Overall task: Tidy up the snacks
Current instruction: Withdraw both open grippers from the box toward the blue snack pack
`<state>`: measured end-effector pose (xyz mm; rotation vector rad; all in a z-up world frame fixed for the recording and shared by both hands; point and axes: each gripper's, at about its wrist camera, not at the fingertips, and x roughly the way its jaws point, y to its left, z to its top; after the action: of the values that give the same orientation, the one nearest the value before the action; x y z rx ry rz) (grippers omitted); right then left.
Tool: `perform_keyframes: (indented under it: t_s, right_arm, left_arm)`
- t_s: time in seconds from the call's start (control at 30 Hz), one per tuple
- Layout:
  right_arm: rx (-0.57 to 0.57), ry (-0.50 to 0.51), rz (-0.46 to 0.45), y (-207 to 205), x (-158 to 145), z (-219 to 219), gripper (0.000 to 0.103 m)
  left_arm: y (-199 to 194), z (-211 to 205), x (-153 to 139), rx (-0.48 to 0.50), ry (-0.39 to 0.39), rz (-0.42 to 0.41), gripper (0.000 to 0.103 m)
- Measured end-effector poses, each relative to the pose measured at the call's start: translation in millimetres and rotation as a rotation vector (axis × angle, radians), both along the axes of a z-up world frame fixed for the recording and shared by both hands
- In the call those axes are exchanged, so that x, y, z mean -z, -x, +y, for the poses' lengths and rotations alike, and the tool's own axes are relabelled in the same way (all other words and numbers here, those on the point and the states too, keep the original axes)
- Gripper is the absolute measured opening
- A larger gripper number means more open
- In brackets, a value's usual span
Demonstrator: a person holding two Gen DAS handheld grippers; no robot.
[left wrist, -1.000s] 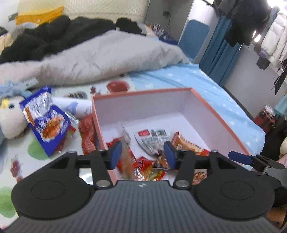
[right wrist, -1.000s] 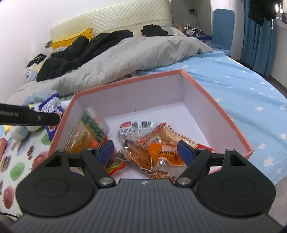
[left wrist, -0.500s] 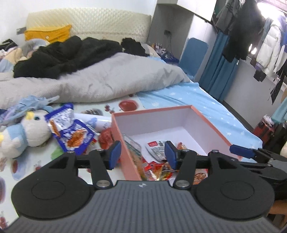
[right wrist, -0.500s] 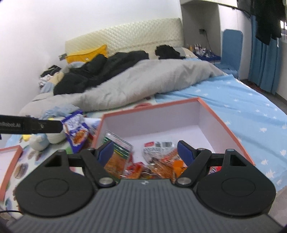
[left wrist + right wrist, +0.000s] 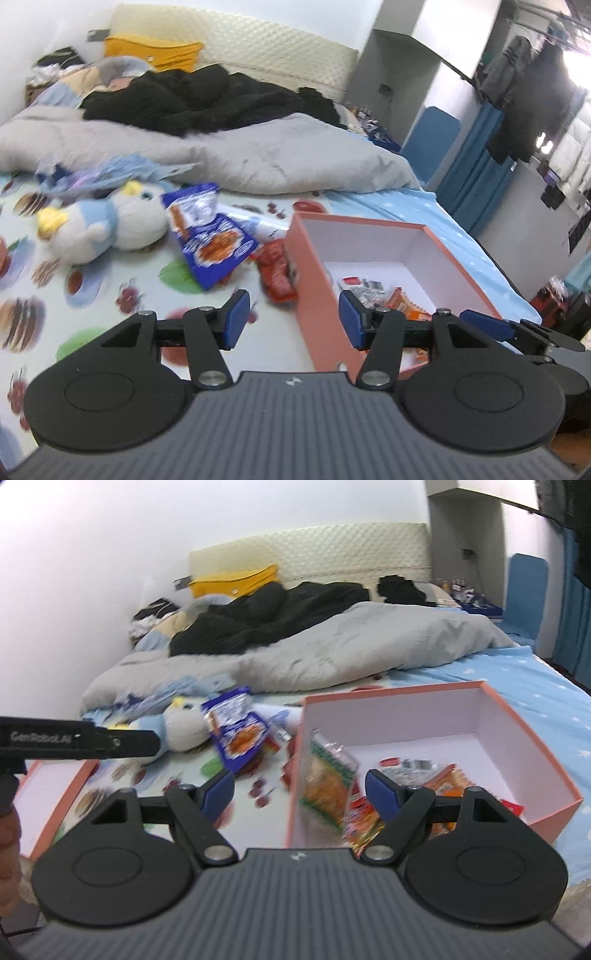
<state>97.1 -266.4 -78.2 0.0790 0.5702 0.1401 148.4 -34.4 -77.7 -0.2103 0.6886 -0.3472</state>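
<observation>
A salmon-pink box (image 5: 318,284) with a white inside sits on the bed and holds several snack packets (image 5: 391,300). To its left on the sheet lie a blue snack bag (image 5: 216,249) and a red packet (image 5: 276,275). My left gripper (image 5: 293,319) hovers open and empty over the box's left wall. My right gripper (image 5: 301,795) is open and empty too, above the box's (image 5: 406,720) near left corner. A green and orange packet (image 5: 328,780) leans inside that wall. The blue bag (image 5: 240,738) lies further left, past the left gripper's finger (image 5: 110,740).
A blue and white plush toy (image 5: 107,225) lies left of the bag. The box lid (image 5: 55,786) rests at the left. A grey duvet (image 5: 258,155) and black clothes (image 5: 192,99) cover the far bed. Blue curtains (image 5: 472,177) hang to the right.
Both grippers have drawn back from the box and swung left, so the box now sits lower right and the loose snacks on the sheet show. Both stayed open and empty.
</observation>
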Motion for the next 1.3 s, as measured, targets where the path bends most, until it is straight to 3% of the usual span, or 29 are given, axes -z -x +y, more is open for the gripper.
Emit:
perform_keyframes:
  t_s: [0.2, 0.3, 0.33, 0.4, 0.5, 0.73, 0.93, 1.07, 1.3]
  right_arm:
    - [-0.056, 0.055, 0.034, 9.6, 12.0, 30.3, 0.080]
    - [-0.092, 0.083, 0.049, 9.2, 19.5, 44.3, 0.078]
    - [-0.104, 0.094, 0.055, 8.0, 21.8, 49.4, 0.069]
    - [-0.119, 0.123, 0.066, 3.7, 26.8, 60.2, 0.062]
    - [-0.128, 0.155, 0.076, -5.1, 34.2, 75.1, 0.062]
    - [-0.127, 0.291, 0.043, -39.4, 63.2, 114.9, 0.062]
    - [-0.087, 0.409, 0.010, -80.8, 93.3, 136.4, 0.063]
    - [-0.080, 0.418, 0.028, -108.6, 108.9, 141.2, 0.075]
    - [-0.033, 0.563, 0.003, -154.0, 140.5, 159.8, 0.075]
  left_arm:
    - [15.7, 30.6, 30.3, -0.064, 0.055, 0.055, 0.059]
    - [15.5, 42.6, 45.6, -0.106, 0.067, 0.079, 0.073]
    - [14.3, 46.8, 50.3, -0.118, 0.071, 0.087, 0.075]
    - [8.2, 56.5, 60.4, -0.134, 0.092, 0.099, 0.076]
    - [-6.5, 71.2, 75.5, -0.156, 0.125, 0.109, 0.076]
    - [-63.3, 101.3, 113.0, -0.195, 0.213, 0.125, 0.076]
    - [-123.4, 109.6, 149.7, -0.173, 0.240, 0.144, 0.076]
    - [-158.5, 108.5, 168.2, -0.143, 0.255, 0.150, 0.076]
    - [-223.1, 113.2, 189.6, -0.117, 0.318, 0.155, 0.076]
